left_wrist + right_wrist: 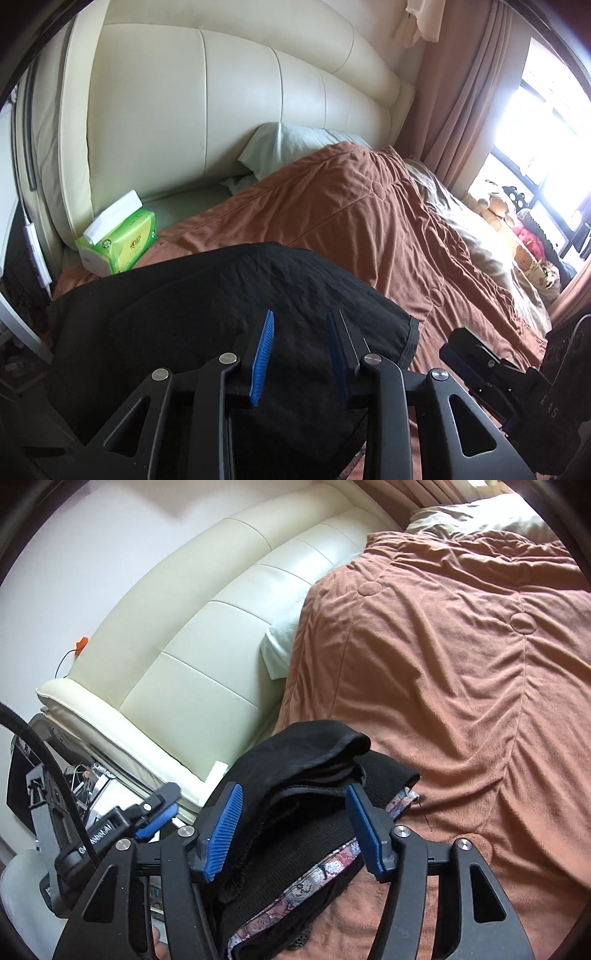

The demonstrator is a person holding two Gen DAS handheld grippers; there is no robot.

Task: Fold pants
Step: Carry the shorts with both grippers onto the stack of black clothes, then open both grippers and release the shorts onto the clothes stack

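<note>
The black pants (pixel 207 314) lie folded in a flat bundle on the brown bedspread (pixel 332 221) at the near edge of the bed. My left gripper (pixel 301 317) is open and empty just above them. In the right wrist view the pants (pixel 314 771) show stacked layers and a patterned waistband (pixel 325 871). My right gripper (pixel 293 794) is open, its blue pads on either side of the folded edge, not gripping it. The left gripper also shows in the right wrist view (pixel 159 812), and the right gripper in the left wrist view (pixel 480 354).
A green tissue pack (pixel 118 236) sits beside the cream headboard (pixel 221 110). A pale pillow (pixel 295 144) lies under the bedspread's top end. Curtains (pixel 461 92), a bright window and stuffed toys (pixel 517 229) are at the far right. A cluttered bedside stand (pixel 96 779) is on the left.
</note>
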